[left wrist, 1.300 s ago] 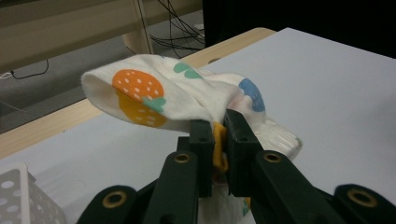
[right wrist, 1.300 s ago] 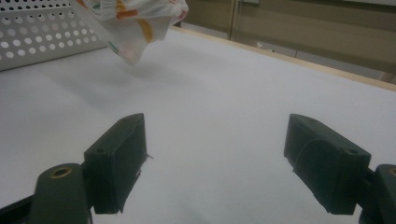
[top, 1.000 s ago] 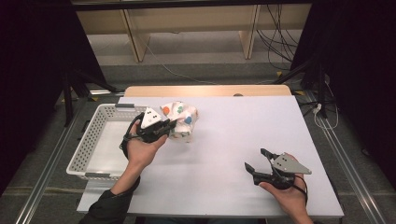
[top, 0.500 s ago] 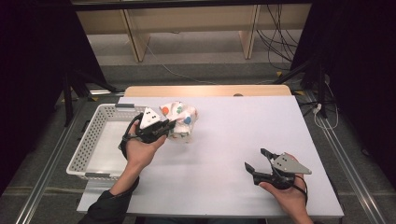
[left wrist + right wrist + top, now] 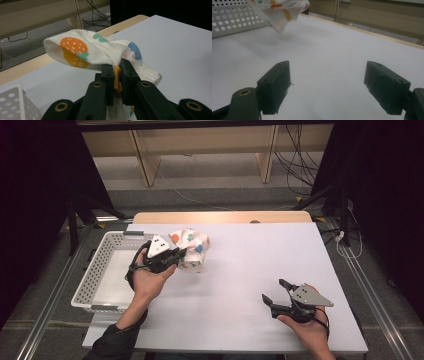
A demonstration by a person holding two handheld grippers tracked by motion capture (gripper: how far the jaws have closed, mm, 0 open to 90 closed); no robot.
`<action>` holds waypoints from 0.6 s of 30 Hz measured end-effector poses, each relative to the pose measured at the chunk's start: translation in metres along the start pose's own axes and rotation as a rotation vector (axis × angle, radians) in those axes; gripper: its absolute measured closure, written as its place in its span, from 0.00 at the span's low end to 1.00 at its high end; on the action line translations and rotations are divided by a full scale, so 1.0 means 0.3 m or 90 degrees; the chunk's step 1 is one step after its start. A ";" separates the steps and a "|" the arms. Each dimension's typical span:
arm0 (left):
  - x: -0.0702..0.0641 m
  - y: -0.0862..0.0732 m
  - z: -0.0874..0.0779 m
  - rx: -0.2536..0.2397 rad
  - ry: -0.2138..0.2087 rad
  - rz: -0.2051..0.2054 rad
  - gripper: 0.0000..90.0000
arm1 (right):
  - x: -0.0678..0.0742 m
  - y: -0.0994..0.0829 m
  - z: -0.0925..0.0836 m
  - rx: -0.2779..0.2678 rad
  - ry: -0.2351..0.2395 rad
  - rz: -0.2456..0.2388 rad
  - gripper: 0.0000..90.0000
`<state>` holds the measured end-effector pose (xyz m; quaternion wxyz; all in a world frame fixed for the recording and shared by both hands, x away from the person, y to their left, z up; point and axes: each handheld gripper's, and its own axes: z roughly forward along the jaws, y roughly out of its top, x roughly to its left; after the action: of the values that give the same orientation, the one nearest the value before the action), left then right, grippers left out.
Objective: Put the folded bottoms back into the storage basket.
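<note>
A white cloth (image 5: 192, 247) printed with coloured fruit hangs off the table, bunched, just right of the basket. My left gripper (image 5: 181, 253) is shut on the cloth; in the left gripper view the cloth (image 5: 95, 51) is pinched between the two black jaws, and my left gripper (image 5: 118, 70) holds a fold of it. My right gripper (image 5: 272, 292) rests low near the table's front right, jaws wide apart with nothing between them. In the right gripper view my right gripper (image 5: 328, 82) faces bare table, and the cloth (image 5: 280, 11) hangs far off at the top left.
A white perforated basket (image 5: 100, 270) stands at the table's left edge, its bottom bare. The white table (image 5: 260, 255) has a wooden strip along its far edge. Shelving and cables lie on the floor behind.
</note>
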<state>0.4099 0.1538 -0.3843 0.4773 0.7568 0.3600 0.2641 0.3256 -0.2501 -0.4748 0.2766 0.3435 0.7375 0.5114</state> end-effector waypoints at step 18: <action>0.026 0.001 -0.024 -0.006 0.013 -0.009 0.92 | 0.000 0.000 -0.001 0.000 0.000 0.001 0.24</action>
<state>0.4093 0.1638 -0.3805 0.4792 0.7490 0.3692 0.2702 0.3255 -0.2501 -0.4748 0.2764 0.3437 0.7373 0.5117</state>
